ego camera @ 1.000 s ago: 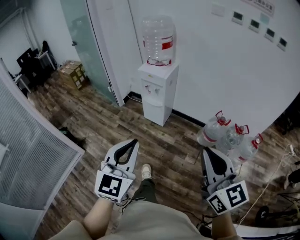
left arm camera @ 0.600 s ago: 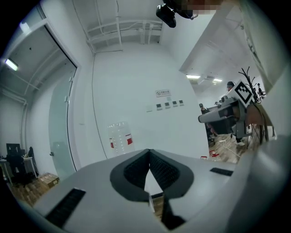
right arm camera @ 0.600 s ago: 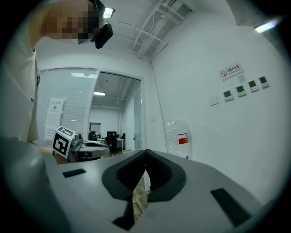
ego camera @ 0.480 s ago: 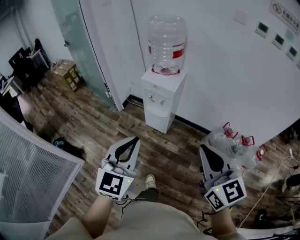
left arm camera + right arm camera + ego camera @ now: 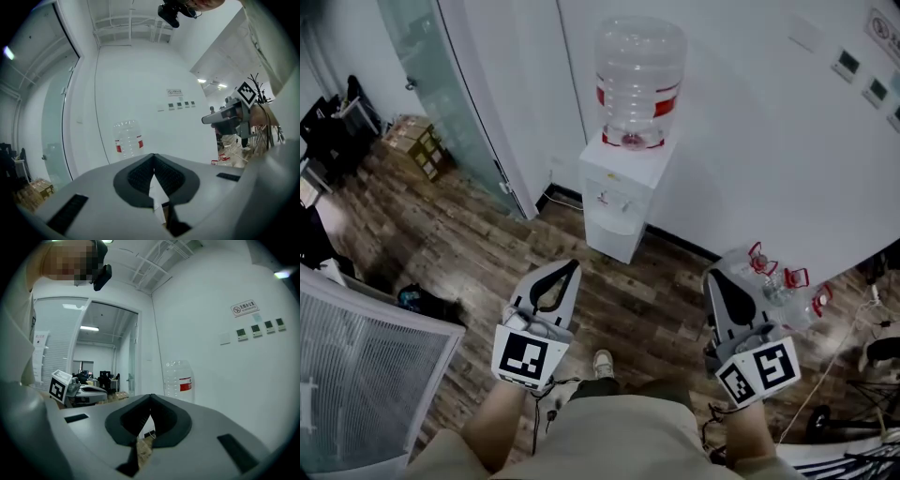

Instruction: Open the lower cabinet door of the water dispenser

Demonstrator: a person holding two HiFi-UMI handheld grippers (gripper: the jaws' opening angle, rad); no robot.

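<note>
The water dispenser, with a bottle upended on top, stands on the wooden floor against the white wall at twelve o'clock from the person. Its lower cabinet door is closed and well apart from both tongs, so I judge the task to be in its approach. The left tongs and right tongs are carried level and point toward twelve o'clock, probably in readiness for the door; each pair has its tips pressed together, holding and touching nothing, while spare bottles sit at one o'clock from the right tongs.
</note>
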